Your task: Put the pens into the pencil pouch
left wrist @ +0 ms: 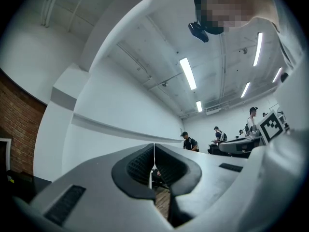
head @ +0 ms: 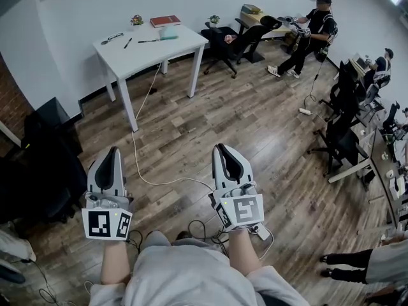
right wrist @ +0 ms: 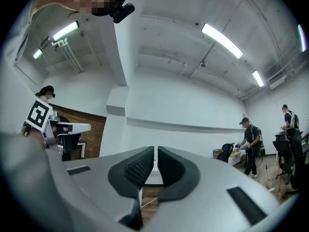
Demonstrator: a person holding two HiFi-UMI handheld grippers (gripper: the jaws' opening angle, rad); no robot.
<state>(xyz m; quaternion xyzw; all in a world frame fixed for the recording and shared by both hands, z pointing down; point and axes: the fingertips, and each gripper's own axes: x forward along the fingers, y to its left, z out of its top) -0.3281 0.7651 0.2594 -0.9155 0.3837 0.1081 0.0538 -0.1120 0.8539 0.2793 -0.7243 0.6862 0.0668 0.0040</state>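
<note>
Pens (head: 148, 41), dark, slim, not yet reached; approach step, by my judgement. Left gripper (head: 113, 152) jaws together, empty. Right gripper (head: 222, 148) jaws all but touching, empty. Both near body, above brown wood-plank floor (head: 255, 107). Pens lie on far white rectangular table (head: 182, 48), just left of pale teal fabric pouch (head: 169, 34). Next move calls for closing on table, spreading jaws, pinching one pen.

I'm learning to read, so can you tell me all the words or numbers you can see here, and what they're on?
There are no words or numbers that can be read.
The marker cube on the left gripper has only black and white squares, no letters.
The marker cube on the right gripper has the same kind of pattern, no letters.
The red book on the white table has a cover too small to read.
</note>
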